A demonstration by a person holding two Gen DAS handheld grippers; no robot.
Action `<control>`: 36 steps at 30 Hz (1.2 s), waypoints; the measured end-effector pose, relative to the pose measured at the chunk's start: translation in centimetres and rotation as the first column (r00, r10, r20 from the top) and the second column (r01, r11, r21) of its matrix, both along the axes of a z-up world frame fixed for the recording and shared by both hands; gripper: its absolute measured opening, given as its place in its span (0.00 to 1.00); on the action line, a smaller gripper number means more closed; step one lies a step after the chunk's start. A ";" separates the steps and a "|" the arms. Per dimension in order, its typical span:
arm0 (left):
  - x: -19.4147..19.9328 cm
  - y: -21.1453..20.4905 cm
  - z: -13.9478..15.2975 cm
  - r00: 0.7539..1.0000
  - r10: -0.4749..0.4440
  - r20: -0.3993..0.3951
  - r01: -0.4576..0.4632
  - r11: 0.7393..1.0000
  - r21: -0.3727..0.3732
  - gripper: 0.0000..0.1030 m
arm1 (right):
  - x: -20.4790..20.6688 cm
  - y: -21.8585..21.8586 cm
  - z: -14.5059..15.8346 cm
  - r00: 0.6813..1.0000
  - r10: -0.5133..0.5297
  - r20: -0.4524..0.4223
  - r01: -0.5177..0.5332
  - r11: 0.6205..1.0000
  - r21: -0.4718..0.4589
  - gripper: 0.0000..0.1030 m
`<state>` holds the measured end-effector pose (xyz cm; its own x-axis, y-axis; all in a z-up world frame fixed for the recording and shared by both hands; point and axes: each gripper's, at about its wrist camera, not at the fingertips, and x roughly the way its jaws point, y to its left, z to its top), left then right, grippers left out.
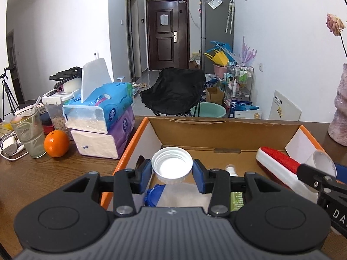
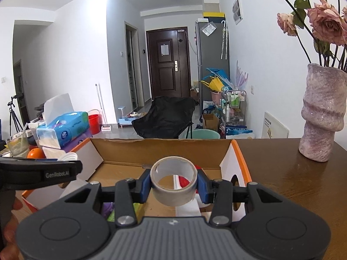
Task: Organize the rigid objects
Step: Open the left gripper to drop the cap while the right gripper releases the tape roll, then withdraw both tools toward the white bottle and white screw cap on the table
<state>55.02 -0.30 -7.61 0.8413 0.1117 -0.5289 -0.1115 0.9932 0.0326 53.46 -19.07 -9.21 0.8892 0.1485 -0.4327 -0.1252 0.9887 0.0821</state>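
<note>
- The left gripper (image 1: 171, 171) grasped a white lid (image 1: 172, 165) above the cardboard box (image 1: 225, 133).
- The right gripper (image 2: 174, 185) clamped a tape roll (image 2: 174, 181) over the box's right side, near a red brush (image 1: 278, 160).

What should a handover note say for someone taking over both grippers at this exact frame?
Left gripper: shut on the white jar lid, held above the cardboard box.
Right gripper: shut on the tape roll, also held over the box.
Already in the box: red-and-white brush, blue lid, a green packet, a small white bottle.
Left to do: release lid and tape into the box. The orange, glass and tissue packs stand on the table outside it.
</note>
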 end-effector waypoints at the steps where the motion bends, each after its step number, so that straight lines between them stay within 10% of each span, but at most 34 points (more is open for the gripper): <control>1: 0.0 0.1 0.0 1.000 0.009 -0.005 -0.009 1.000 -0.005 0.71 | 0.0 0.0 -0.1 1.000 -0.004 -0.008 0.004 1.000 0.000 0.42; 3: -0.1 0.4 0.0 0.999 0.034 0.015 -0.034 0.999 -0.005 0.97 | 0.1 -0.2 -0.3 1.000 -0.024 -0.020 0.024 1.000 -0.002 0.58; 6: -0.3 0.7 0.3 0.999 0.032 0.029 -0.031 0.999 -0.011 1.00 | -0.1 -0.4 -0.4 0.999 -0.050 -0.010 0.050 0.999 0.004 0.95; 8: -0.4 1.0 0.4 0.999 0.034 0.028 -0.033 0.999 -0.022 1.00 | -0.2 -0.5 -0.3 0.998 -0.057 -0.005 0.057 0.998 0.005 0.99; 36: -4.5 2.0 2.5 0.998 0.063 0.022 -0.061 0.995 -0.074 1.00 | -4.2 -1.7 1.9 0.998 -0.062 0.011 0.062 0.998 0.006 1.00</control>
<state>50.48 1.73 -5.07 0.8465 0.1258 -0.5173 -0.1727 0.9840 -0.0434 49.28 -20.75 -7.33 0.9017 0.0954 -0.4218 -0.0647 0.9941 0.0865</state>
